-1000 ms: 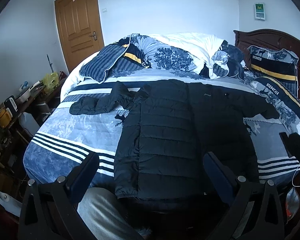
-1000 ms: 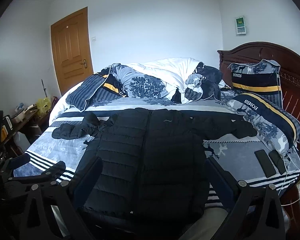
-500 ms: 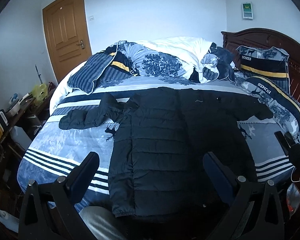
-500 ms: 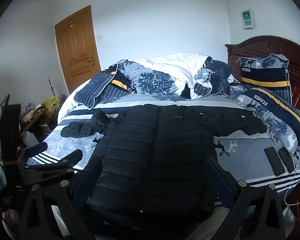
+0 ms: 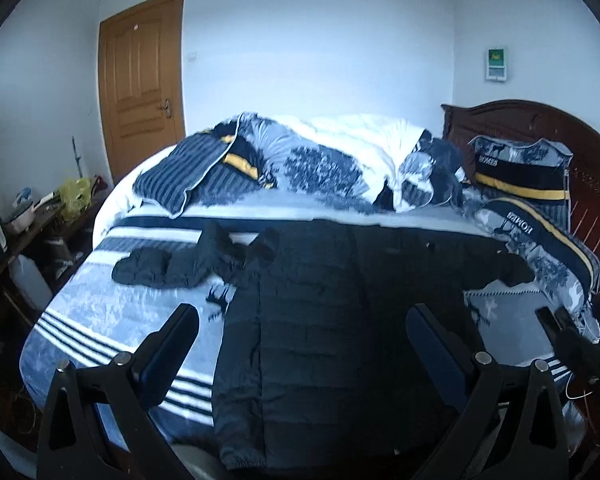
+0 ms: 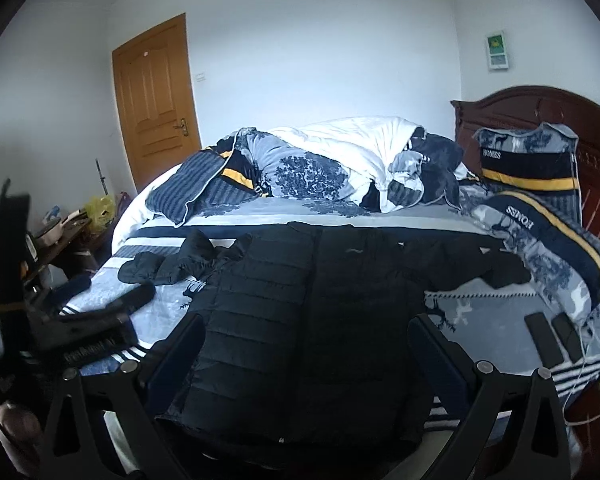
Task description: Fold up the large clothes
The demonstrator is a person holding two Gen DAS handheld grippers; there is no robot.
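A black puffer jacket (image 5: pixel 340 320) lies spread flat, front up, on the bed, hem toward me. It also shows in the right wrist view (image 6: pixel 312 320). Its left sleeve (image 5: pixel 168 268) lies bunched to the left and its right sleeve (image 6: pixel 488 264) reaches right. My left gripper (image 5: pixel 302 320) is open and empty above the hem end. My right gripper (image 6: pixel 306 328) is open and empty, also over the lower jacket. The left gripper shows at the left of the right wrist view (image 6: pixel 100 308).
The bed (image 5: pixel 112 320) has a blue striped blanket. A heap of duvet and pillows (image 5: pixel 340 160) lies at the back. A wooden headboard (image 6: pixel 540 108) stands right. Two phones (image 6: pixel 556 336) lie on the bed's right edge. A cluttered side table (image 5: pixel 24 220) and door (image 5: pixel 140 80) are left.
Both cameras have tilted up and pulled back a little, so the jacket sits lower in view. The left gripper has moved further into the right wrist view. Both grippers stay open.
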